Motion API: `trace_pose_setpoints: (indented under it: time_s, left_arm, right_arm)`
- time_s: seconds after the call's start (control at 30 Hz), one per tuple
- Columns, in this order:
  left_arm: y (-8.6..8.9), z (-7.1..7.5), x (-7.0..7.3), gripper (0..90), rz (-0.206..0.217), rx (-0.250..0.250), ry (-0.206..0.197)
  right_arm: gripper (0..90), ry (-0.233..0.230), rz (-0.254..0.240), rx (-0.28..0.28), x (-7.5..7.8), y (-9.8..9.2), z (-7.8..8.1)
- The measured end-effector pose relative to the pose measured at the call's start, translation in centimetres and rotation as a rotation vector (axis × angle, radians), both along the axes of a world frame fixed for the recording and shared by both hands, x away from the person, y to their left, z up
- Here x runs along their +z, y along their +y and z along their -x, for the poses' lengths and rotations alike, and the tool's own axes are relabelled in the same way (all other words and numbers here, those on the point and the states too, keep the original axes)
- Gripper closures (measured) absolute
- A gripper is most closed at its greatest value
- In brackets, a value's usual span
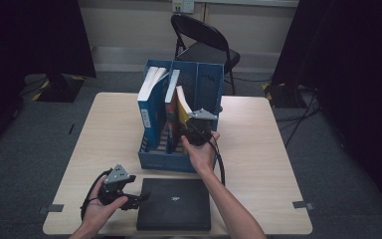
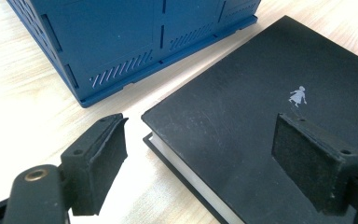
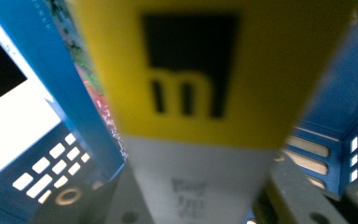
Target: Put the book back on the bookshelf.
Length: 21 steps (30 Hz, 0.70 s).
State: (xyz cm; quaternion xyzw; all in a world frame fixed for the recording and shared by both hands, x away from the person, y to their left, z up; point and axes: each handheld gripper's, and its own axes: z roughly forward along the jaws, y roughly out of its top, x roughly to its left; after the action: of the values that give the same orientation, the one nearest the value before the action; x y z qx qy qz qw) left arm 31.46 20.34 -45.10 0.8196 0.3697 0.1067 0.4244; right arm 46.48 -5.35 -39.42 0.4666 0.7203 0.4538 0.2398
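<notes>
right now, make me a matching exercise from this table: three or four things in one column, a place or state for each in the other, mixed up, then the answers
Things
1. black book
2. yellow book
3. blue-spined book
4. left gripper

Places or states
A. stands in the file rack's left slot
B. lies flat on the table in front of the blue file rack
C. fingers open at the black book's corner
D. between the right gripper's fingers in the rack

Pairs: 1-B, 2-D, 3-A, 4-C

Light wooden table (image 1: pixel 258 149); blue file rack (image 1: pixel 179 162) standing mid-table, black book (image 1: pixel 174 204) lying flat near front edge, just beside rack.
</notes>
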Motion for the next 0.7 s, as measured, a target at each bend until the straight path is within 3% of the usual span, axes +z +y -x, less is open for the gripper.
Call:
trace_pose_setpoints:
  time_s: [0.43,0.7]
  left_arm:
    - [0.1,-0.1,0.0,17.6,0.000,0.004,0.003]
    - [0.2,-0.1,0.0,17.6,0.004,0.006,-0.001]
  right_arm:
    - [76.0,-0.074,-0.023,-0.083,0.2,0.7,-1.0]
    - [76.1,-0.086,-0.020,-0.116,0.5,1.1,-2.6]
